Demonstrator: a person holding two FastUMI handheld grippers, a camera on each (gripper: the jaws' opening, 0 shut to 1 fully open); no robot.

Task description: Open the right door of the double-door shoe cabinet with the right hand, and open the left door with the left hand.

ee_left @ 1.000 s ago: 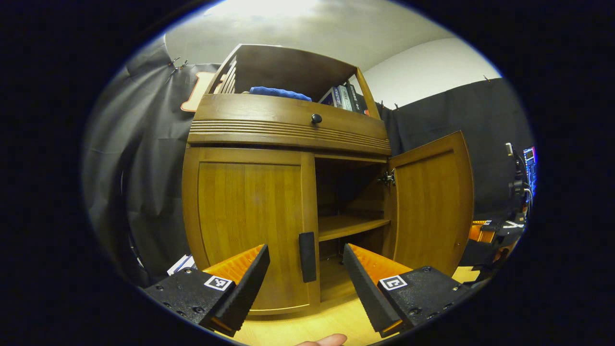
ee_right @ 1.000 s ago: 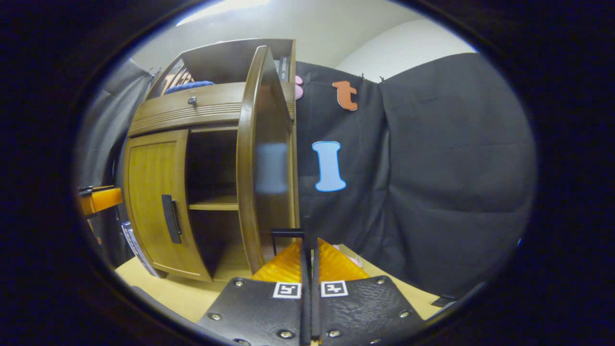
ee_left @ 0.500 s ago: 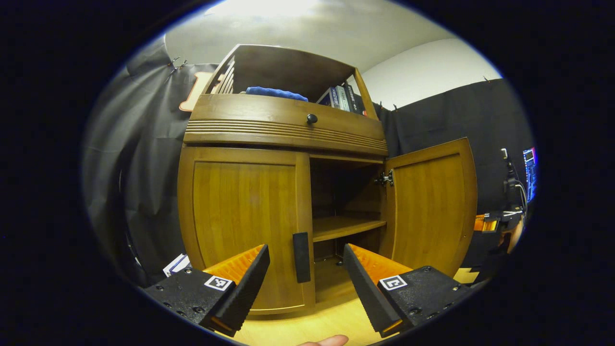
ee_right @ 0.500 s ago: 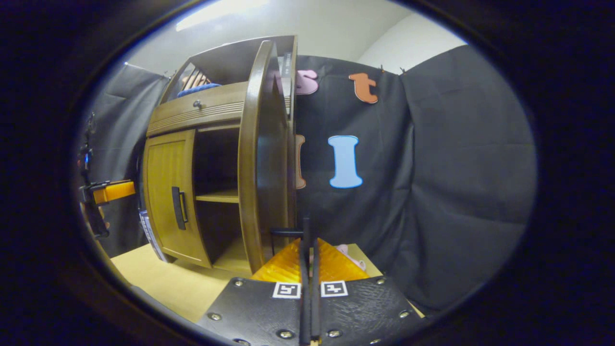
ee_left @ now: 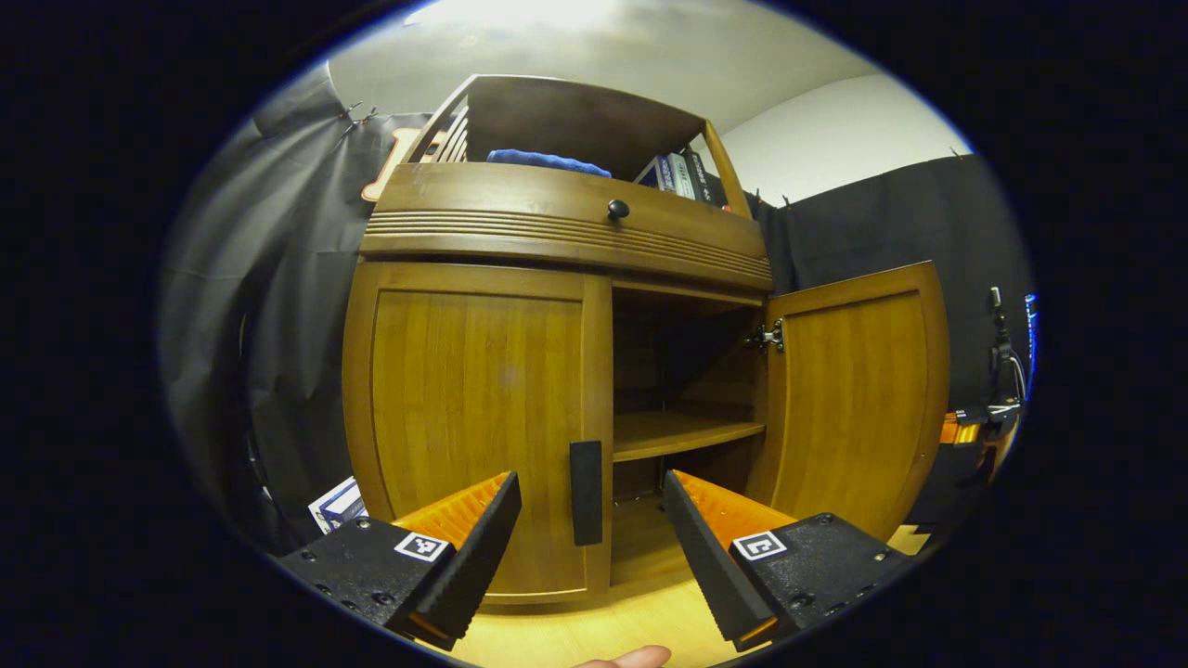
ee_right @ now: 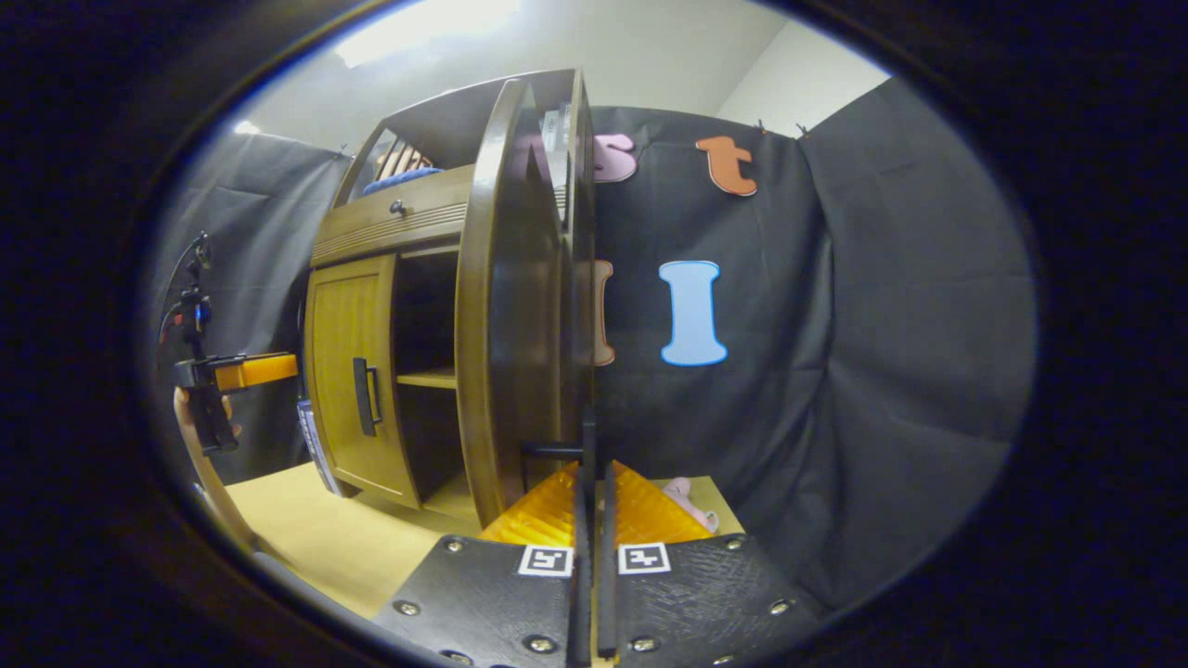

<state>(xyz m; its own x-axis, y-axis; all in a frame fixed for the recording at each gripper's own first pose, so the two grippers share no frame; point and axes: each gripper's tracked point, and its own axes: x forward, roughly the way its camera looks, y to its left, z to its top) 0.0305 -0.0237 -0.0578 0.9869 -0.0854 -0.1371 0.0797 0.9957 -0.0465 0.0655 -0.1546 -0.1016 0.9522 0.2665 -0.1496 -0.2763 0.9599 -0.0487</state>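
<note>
A black-curtained booth holds the shoe cabinet (ee_left: 557, 241) on a pale floor. Its right door (ee_left: 854, 399) stands swung wide, the right gripper (ee_right: 592, 482) clamped on that door's handle (ee_right: 552, 451). The left door (ee_left: 473, 417) is not yet opened; its handle (ee_left: 586, 506) sits just ahead, between the left gripper's (ee_left: 590, 520) spread fingers.

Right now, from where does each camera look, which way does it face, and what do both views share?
Left gripper view: rides the left gripper, low before the shoe cabinet, facing the closed left door and its handle; own jaws open; a fingertip shows below.
Right gripper view: rides the right gripper, beside the open right door, looking along its edge; jaws closed at the handle.
Shared: cabinet, both doors, inner shelf.
</note>
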